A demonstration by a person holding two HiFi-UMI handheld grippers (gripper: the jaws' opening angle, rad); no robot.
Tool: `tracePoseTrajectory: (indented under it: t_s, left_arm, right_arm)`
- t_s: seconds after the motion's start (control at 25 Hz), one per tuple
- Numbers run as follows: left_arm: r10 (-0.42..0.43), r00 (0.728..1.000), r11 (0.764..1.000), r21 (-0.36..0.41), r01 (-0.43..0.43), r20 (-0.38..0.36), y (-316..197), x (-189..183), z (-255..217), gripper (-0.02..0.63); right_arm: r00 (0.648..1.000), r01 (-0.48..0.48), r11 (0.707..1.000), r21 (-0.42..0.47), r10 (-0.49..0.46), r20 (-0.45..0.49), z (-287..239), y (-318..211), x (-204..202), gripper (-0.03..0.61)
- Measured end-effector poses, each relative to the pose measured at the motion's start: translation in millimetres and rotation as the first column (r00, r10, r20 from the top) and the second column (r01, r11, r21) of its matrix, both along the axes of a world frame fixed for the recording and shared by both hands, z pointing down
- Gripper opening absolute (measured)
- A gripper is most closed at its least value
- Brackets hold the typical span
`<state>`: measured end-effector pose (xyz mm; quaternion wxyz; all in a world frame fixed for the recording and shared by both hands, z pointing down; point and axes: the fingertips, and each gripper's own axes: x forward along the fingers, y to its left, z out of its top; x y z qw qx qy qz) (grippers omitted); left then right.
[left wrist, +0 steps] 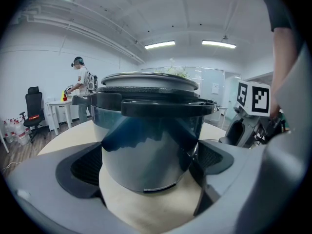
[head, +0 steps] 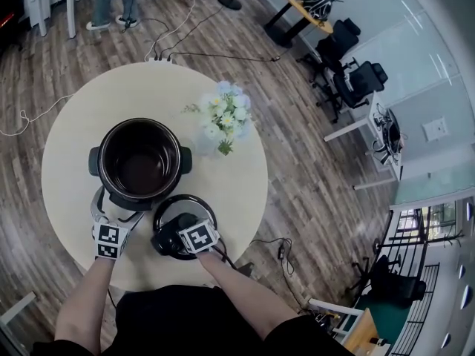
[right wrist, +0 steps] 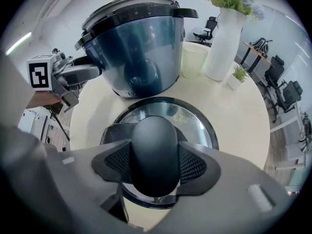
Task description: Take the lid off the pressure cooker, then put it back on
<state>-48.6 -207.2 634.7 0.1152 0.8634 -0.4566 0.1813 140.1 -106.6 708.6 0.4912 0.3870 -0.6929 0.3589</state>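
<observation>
The pressure cooker pot [head: 141, 158] stands open on the round table [head: 70, 147], its dark inside showing. Its glass lid [head: 169, 203] lies flat on the table just in front of the pot, black knob [right wrist: 153, 150] up. My right gripper [head: 172, 240] points steeply down, and both pads press the sides of the knob [right wrist: 155, 162]. My left gripper [head: 117, 210] is at the pot's near side, under its black handle [left wrist: 161, 108]. Its jaws stand wide, and the pot's shiny lower wall [left wrist: 151, 150] fills the space between them [left wrist: 148, 172].
A white vase of flowers [head: 223, 121] stands right of the pot, with a pale cup [right wrist: 194, 57] beside it. The table's front edge is close to my hands. A person [left wrist: 82, 82] stands at a white desk far behind, and office chairs [head: 349, 65] are at the right.
</observation>
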Motion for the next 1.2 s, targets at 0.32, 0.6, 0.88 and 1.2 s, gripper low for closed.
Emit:
tracePoseTrajectory:
  t_s: [0.32, 0.6, 0.88, 1.2]
  left_arm:
    - [0.001, 1.0, 1.0, -0.003, -0.001, 0.001, -0.5, 0.7, 0.0, 0.591]
    - [0.007, 1.0, 1.0, -0.009, -0.007, -0.001, 0.0, 1.8, 1.9, 0.591]
    - [0.004, 1.0, 1.0, -0.001, -0.004, -0.006, 0.8, -0.1, -0.9, 0.591]
    - [0.004, 1.0, 1.0, 0.002, -0.004, -0.007, 1.0, 1.1, -0.3, 0.591]
  right_arm:
    - [1.0, 0.003, 1.0, -0.01, -0.003, -0.008, -0.4, 1.7, 6.1, 0.288]
    - [0.994, -0.106, 0.994, -0.021, 0.106, 0.018, -28.6, 4.8, 59.1, 0.287]
    - [0.989, -0.145, 0.989, 0.013, 0.145, 0.016, -111.2, -16.7, 134.9, 0.287]
    - [0.994, -0.11, 0.987, 0.114, 0.11, 0.011, -254.7, -66.9, 169.2, 0.287]
